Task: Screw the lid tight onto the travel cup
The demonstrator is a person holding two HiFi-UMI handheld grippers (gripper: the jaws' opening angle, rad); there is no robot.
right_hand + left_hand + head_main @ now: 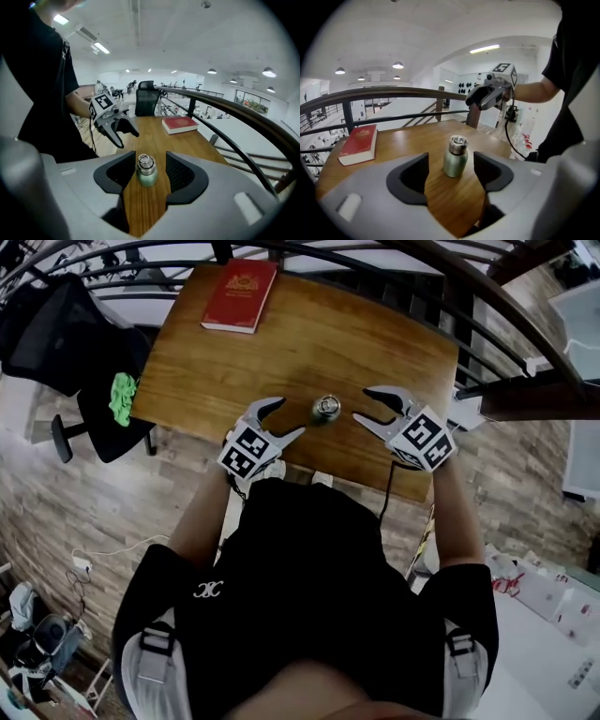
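Cup: the green cup (326, 409) is pictured standing upright by the near edge of the table (309, 343), a little right of that edge's middle, with nothing touching it.
Lid: a silver lid (458, 142) is seen seated on the cup's mouth. Whether it is already threaded tight cannot be told.
Left hand-held gripper: the left hand-held gripper (289, 418) is held released, its jaws spread wide and nothing grasped. The cup is framed in the gap just beyond its tips, untouched.
Right hand-held gripper: the right hand-held gripper (364, 406) is likewise held released and empty, with the cup lined up in the gap ahead of its tips.
Key relation: the cup is flanked, with the left hand-held gripper at its left and the right at its right. Both are pointed inward and downward at it over the near edge, so the cup lies straight ahead of each.
Axis: the cup's long axis is vertical. The lid is therefore judged to need turning about an upright line while the body is clamped from the side.
Nearer hand: neither can be called nearer, as both sets of tips are stopped just short of the cup.
Elsewhere: a red book (240, 294) is seen lying at the far left corner, well apart.
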